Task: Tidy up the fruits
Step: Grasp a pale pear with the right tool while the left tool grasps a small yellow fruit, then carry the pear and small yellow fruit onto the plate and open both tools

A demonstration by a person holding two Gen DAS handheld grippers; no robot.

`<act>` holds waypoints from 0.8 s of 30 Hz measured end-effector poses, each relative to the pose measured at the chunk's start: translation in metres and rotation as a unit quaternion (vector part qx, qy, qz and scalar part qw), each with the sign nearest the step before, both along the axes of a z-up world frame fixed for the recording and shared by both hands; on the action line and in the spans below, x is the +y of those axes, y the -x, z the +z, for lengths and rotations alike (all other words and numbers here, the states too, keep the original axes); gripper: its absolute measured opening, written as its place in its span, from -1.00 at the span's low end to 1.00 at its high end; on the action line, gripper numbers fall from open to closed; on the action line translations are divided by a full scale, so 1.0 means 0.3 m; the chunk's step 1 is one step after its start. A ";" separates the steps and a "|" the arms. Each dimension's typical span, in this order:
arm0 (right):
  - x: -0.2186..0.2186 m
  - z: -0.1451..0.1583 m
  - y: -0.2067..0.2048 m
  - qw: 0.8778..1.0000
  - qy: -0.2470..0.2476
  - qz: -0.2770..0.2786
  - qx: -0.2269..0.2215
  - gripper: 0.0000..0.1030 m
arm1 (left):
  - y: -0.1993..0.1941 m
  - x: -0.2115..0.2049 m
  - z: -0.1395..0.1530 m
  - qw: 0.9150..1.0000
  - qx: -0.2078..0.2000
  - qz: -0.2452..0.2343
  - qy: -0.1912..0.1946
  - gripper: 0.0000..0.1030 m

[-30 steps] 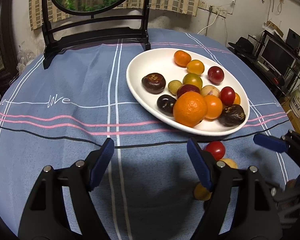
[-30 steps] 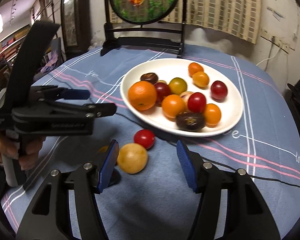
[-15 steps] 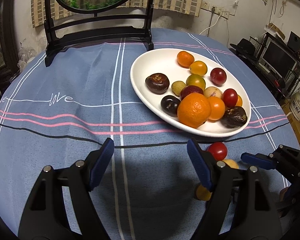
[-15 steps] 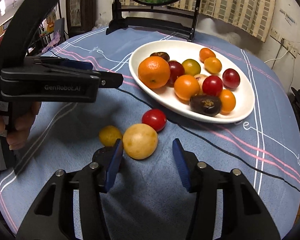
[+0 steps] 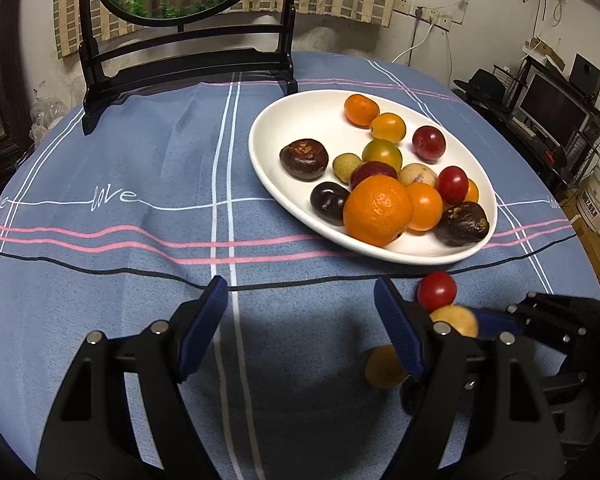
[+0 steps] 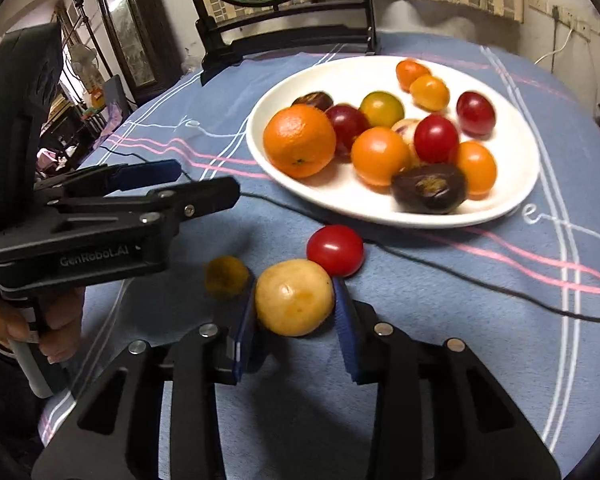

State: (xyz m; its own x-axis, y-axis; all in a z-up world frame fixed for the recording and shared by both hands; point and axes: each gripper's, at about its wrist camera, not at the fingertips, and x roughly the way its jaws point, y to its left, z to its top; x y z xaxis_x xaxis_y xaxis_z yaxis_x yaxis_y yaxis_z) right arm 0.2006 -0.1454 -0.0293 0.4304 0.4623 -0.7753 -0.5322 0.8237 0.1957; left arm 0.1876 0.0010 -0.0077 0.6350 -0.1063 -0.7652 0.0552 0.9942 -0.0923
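Note:
A white oval plate point(image 5: 276, 184) point(image 6: 512, 200) holds several fruits, among them a large orange point(image 5: 378, 216) point(image 6: 299, 141). Three fruits lie on the blue tablecloth in front of it: a red tomato point(image 6: 335, 250) point(image 5: 437, 291), a pale yellow round fruit point(image 6: 294, 298) point(image 5: 458, 320) and a small dark-yellow fruit point(image 6: 226, 277) point(image 5: 384, 367). My right gripper point(image 6: 294, 312) is shut on the pale yellow fruit, its pads touching both sides. My left gripper point(image 5: 300, 320) is open and empty above bare cloth, left of the loose fruits; it also shows in the right wrist view point(image 6: 168, 184).
A black wooden stand with a round painted screen point(image 5: 188, 52) stands at the table's far edge. A black cable point(image 6: 500, 292) runs across the cloth in front of the plate. Shelves with electronics point(image 5: 552, 120) stand beyond the table's right side.
My right gripper moved forward and down around the pale yellow fruit and closed on it. My left gripper stayed open and barely moved.

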 end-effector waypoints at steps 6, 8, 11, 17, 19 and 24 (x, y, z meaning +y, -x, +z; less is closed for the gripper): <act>-0.096 0.084 0.002 0.998 -0.017 -0.037 -0.046 -0.28 | 0.017 -0.032 0.001 1.000 -0.003 -0.025 -0.017 0.50; -0.136 0.090 -0.003 0.997 -0.018 -0.057 -0.050 -0.28 | 0.027 -0.050 -0.003 0.999 -0.002 -0.037 -0.026 0.50; -0.156 0.078 -0.020 0.996 -0.008 -0.075 -0.048 -0.28 | 0.043 -0.072 -0.014 0.998 0.000 -0.054 -0.031 0.51; -0.147 0.079 -0.019 0.996 -0.005 -0.068 -0.054 -0.28 | 0.045 -0.087 -0.044 0.997 0.027 -0.074 -0.016 0.44; -0.150 0.081 -0.018 0.996 -0.005 -0.066 -0.055 -0.28 | 0.052 -0.100 -0.052 0.995 0.035 -0.088 -0.013 0.32; -0.139 0.078 -0.013 0.997 0.000 -0.060 -0.057 -0.28 | 0.064 -0.136 -0.087 0.992 0.051 -0.109 -0.038 -0.06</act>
State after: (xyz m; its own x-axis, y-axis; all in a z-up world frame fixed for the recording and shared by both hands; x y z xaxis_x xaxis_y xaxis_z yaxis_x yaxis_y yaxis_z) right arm 0.2046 -0.1870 -0.0060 0.5682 0.4017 -0.7181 -0.4482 0.8830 0.1393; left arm 0.1684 -0.0397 -0.0339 0.5229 -0.1729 -0.8347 0.2637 0.9640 -0.0345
